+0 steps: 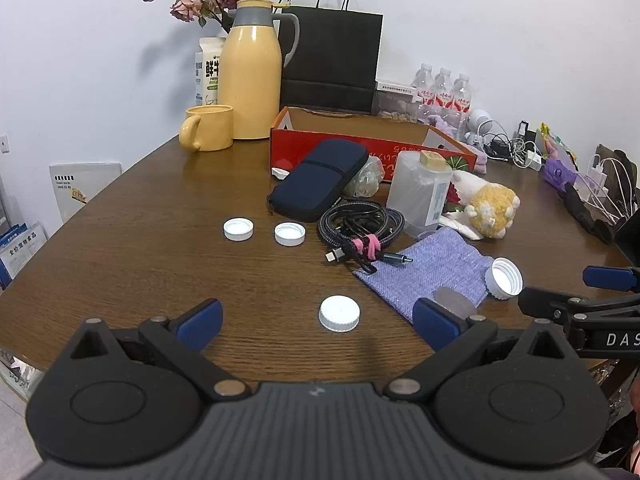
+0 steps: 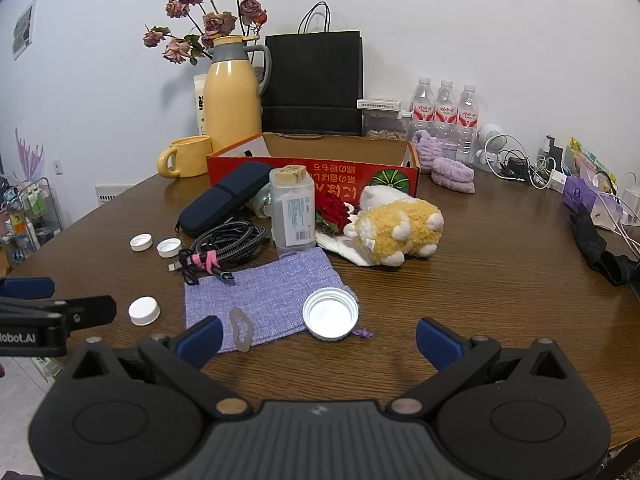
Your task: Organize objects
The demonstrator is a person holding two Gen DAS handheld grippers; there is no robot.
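Note:
My left gripper (image 1: 318, 324) hovers open just above the brown table (image 1: 140, 264), and a small white cap (image 1: 339, 313) lies top up between its blue fingers, untouched. Two more white caps (image 1: 238, 229) (image 1: 289, 233) lie open side up further back. My right gripper (image 2: 319, 340) is open too, just behind a wide white cap (image 2: 330, 313) that rests open side up on the edge of a purple cloth pouch (image 2: 260, 292). Behind the pouch are a coiled black cable (image 2: 230, 246), a navy zip case (image 2: 224, 200), a clear bottle (image 2: 292, 212) and a yellow plush toy (image 2: 400, 232).
An open red cardboard box (image 2: 320, 170) stands behind the clutter. At the back are a yellow jug (image 2: 232, 100), a yellow mug (image 2: 186, 158), a black paper bag (image 2: 314, 80) and three water bottles (image 2: 444, 116). Chargers and cables (image 2: 520, 168) crowd the right side.

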